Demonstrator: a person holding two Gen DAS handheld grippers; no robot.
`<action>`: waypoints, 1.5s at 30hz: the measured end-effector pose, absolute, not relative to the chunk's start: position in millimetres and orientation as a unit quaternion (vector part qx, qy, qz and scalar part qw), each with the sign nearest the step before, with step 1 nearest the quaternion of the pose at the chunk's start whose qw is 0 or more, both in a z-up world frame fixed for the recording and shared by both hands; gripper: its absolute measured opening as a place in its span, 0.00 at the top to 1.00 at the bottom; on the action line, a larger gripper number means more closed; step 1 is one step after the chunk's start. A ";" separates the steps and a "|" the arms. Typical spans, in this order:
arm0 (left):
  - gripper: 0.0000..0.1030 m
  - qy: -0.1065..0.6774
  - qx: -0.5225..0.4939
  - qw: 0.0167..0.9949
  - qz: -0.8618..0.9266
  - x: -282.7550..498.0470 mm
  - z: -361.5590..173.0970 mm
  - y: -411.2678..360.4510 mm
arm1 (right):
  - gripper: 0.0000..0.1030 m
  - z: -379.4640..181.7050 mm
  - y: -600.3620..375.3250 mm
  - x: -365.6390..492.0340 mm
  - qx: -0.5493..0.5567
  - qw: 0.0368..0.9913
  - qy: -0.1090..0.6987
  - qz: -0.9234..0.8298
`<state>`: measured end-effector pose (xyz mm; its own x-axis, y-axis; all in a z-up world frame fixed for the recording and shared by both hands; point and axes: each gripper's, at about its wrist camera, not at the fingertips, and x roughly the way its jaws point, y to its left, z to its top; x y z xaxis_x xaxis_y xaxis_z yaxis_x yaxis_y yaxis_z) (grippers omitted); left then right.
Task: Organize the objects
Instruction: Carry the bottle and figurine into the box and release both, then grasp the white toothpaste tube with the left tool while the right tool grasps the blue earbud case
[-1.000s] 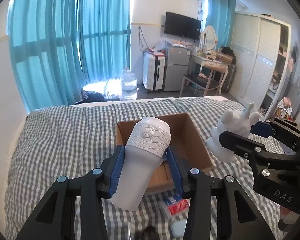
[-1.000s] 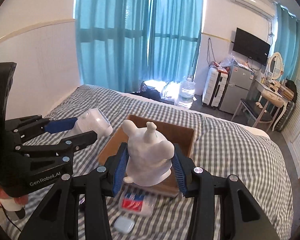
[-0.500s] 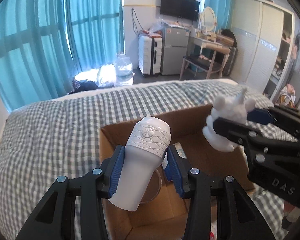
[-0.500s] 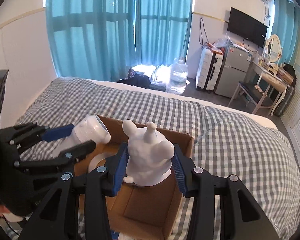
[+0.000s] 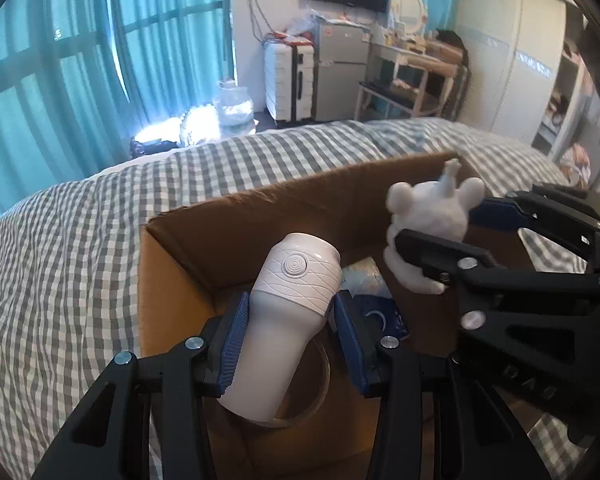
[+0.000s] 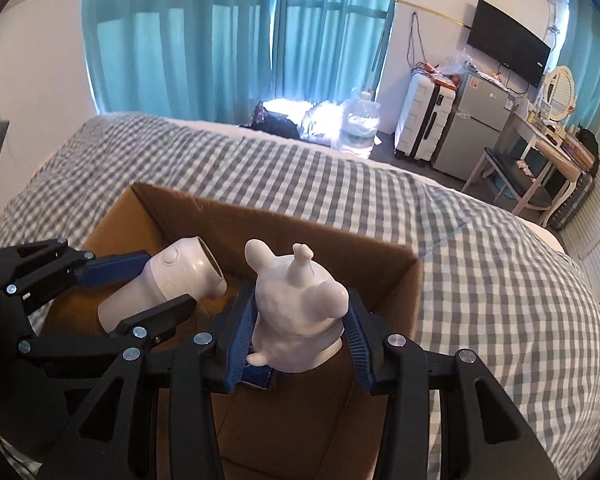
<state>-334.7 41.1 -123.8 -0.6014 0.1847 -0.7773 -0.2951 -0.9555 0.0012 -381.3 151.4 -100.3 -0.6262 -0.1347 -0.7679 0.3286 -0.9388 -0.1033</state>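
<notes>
Left wrist view: bed (image 5: 72,248) with gray check cover, teal curtains (image 5: 60,80) behind, open cardboard box (image 5: 172,280) on it. Left gripper (image 5: 290,338) jaws clamped on white cylindrical device (image 5: 288,320), over the box. Right gripper (image 6: 300,340) jaws clamped on white animal figurine (image 6: 298,308), also above the box, just beside the device.

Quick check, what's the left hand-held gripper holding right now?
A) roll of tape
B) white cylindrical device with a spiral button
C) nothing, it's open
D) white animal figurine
B: the left hand-held gripper is shut on the white cylindrical device, its blue pads pressed to both sides above the cardboard box; the white animal figurine sits in the right hand-held gripper.
</notes>
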 end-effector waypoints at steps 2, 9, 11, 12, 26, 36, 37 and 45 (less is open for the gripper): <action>0.56 0.077 -0.427 0.137 0.891 -333.9 -124.9 46.2 | 0.58 -103.6 148.5 -378.3 0.416 0.131 0.120 -0.892; 0.52 0.078 -0.433 0.169 0.882 -329.2 -123.1 54.6 | 0.58 -101.9 149.6 -372.3 0.422 0.135 0.115 -0.889; 0.38 0.075 -0.436 0.185 0.877 -322.6 -119.3 55.8 | 0.58 -97.8 150.3 -367.7 0.425 0.136 0.108 -0.888; 0.34 0.074 -0.434 0.187 0.878 -319.6 -116.1 55.9 | 0.57 -94.1 151.9 -366.0 0.424 0.135 0.105 -0.889; 0.04 0.054 -0.338 0.124 0.931 -242.2 15.7 16.2 | 0.05 44.4 190.1 -284.3 0.339 0.095 0.035 -0.935; 0.00 0.036 -0.282 0.080 0.955 -165.2 98.2 -5.9 | 0.02 130.3 184.0 -172.9 0.242 0.062 0.087 -0.964; 0.00 0.033 -0.280 0.075 0.957 -156.5 102.4 -9.5 | 0.01 133.8 182.5 -166.3 0.234 0.052 0.093 -0.966; 0.00 0.025 -0.274 0.060 0.960 -107.4 100.9 -27.5 | 0.01 114.2 177.7 -113.9 0.236 0.052 0.092 -0.966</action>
<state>-107.4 -27.5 100.9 -0.8430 0.1011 -0.5283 -0.1281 -0.9916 0.0148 -113.9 177.8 114.2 -0.8835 -0.0582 -0.4649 0.1446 -0.9777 -0.1524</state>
